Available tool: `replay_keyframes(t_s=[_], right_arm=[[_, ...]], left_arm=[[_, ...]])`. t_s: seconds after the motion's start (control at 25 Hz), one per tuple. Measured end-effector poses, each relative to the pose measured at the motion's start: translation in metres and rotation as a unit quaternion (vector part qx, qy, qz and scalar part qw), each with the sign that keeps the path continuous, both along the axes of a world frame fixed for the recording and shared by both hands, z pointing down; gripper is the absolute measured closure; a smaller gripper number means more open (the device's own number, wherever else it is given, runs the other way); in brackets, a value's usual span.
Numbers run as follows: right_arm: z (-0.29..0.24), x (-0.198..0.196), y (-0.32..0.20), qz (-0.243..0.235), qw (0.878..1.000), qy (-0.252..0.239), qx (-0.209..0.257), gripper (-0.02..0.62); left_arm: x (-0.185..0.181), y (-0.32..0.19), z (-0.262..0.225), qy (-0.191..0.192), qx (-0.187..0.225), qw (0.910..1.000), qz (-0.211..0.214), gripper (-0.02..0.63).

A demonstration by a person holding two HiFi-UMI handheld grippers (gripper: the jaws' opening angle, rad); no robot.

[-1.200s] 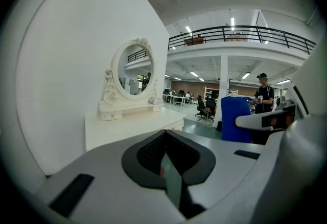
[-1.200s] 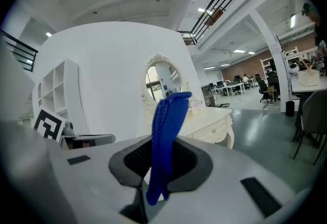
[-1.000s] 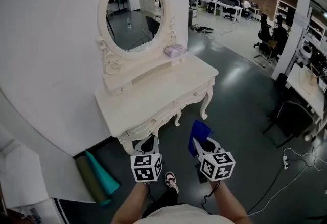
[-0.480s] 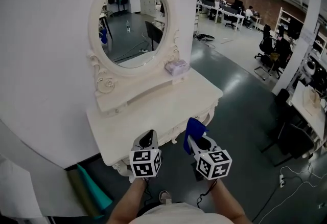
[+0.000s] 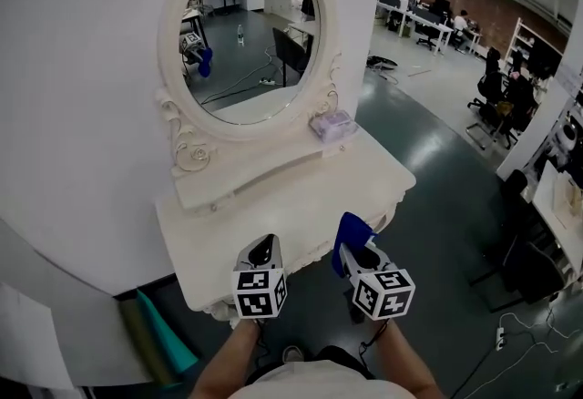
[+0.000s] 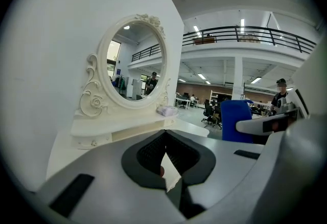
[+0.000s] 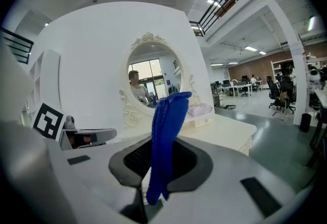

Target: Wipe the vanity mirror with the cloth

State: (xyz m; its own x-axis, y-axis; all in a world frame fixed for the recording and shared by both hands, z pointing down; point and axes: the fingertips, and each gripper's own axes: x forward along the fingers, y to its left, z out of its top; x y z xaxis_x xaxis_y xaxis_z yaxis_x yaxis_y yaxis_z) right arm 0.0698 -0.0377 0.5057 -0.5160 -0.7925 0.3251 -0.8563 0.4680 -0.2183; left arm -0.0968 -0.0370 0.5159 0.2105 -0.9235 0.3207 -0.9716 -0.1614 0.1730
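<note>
The cloth (image 7: 167,115) stands clamped between the jaws of the right gripper (image 7: 162,142).

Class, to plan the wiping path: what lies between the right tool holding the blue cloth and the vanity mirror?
In the head view, only the bare white tabletop and the low shelf separate the right tool with its cloth from the mirror.

Mirror (image 5: 250,33) at the back of the vanity table (image 5: 291,197), small box (image 5: 332,125) at its back right; left gripper (image 5: 263,249) and right gripper (image 5: 353,251), pinching the cloth (image 5: 352,231), before its front edge.
</note>
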Motion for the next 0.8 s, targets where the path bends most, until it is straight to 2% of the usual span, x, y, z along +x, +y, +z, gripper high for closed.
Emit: replay_keyframes(t_s=[0.2,0.4,0.52,0.68,0.8], right_arm=[[0.002,-0.017,-0.043,-0.021,1.0,-0.008,0.001,0.52],[0.013,-0.05,-0.108,-0.068,0.997,-0.022,-0.007,0.52],[0.011,-0.079,-0.147,-0.121,0.992,-0.027,-0.007,0.52],[-0.002,-0.098,-0.203,-0.175,0.984,-0.022,0.004,0.52],[-0.011,-0.115,-0.237,-0.212,0.977,-0.03,0.009,0.52]], left_arm=[[-0.026,-0.022,0.002,-0.005,-0.001,0.9993,-0.038,0.595],[-0.05,-0.061,0.0,0.01,0.004,0.9946,-0.103,0.595],[-0.066,-0.087,-0.011,0.0,0.013,0.989,-0.147,0.595],[-0.073,-0.124,-0.027,-0.008,0.024,0.9807,-0.194,0.595],[-0.086,-0.137,-0.037,-0.017,0.03,0.9702,-0.24,0.595]])
